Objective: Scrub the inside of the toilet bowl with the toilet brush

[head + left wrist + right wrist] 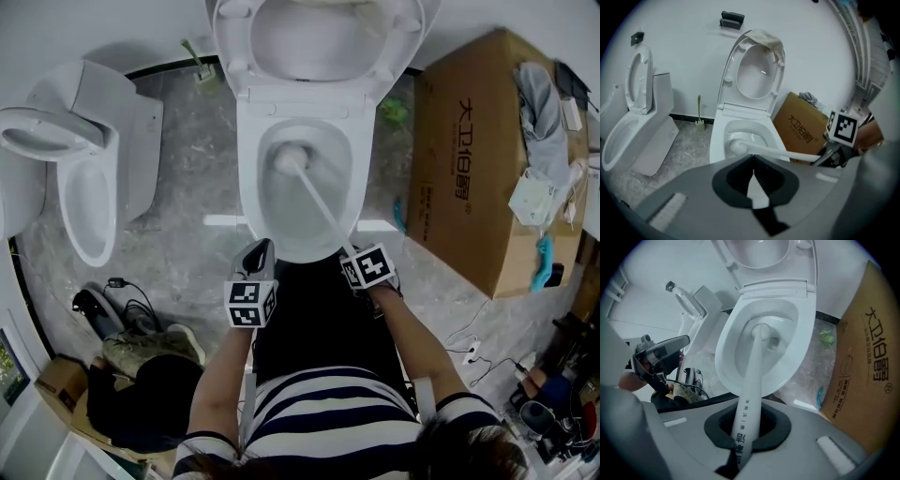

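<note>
Middle toilet stands against the wall, seat and lid raised upright. Bowl is open, white and glossy.

Brush: long white handle runs on a slant from the front rim down into the bowl. Its head sits low in the bowl toward the back, at the bottom beside the drain opening. Cannot tell whether it presses on the porcelain.

Right tongs: clamped on the near end of the handle. The shaft fills the gap between the jaws, its printed lettering facing up. In the head view these tongs hang just off the toilet's front rim, to the right.

Left tongs: jaws drawn together, tips meeting, nothing between them. They are held just short of the front rim, beside the right tongs and apart from the brush, pointing toward the bowl.

Surroundings: second toilet to the left, also with its lid up. Box, brown cardboard, is just right of the middle toilet, with cloth and oddments on top. Floor is grey and marbled. Shoes and cables lie on it at lower left.
</note>
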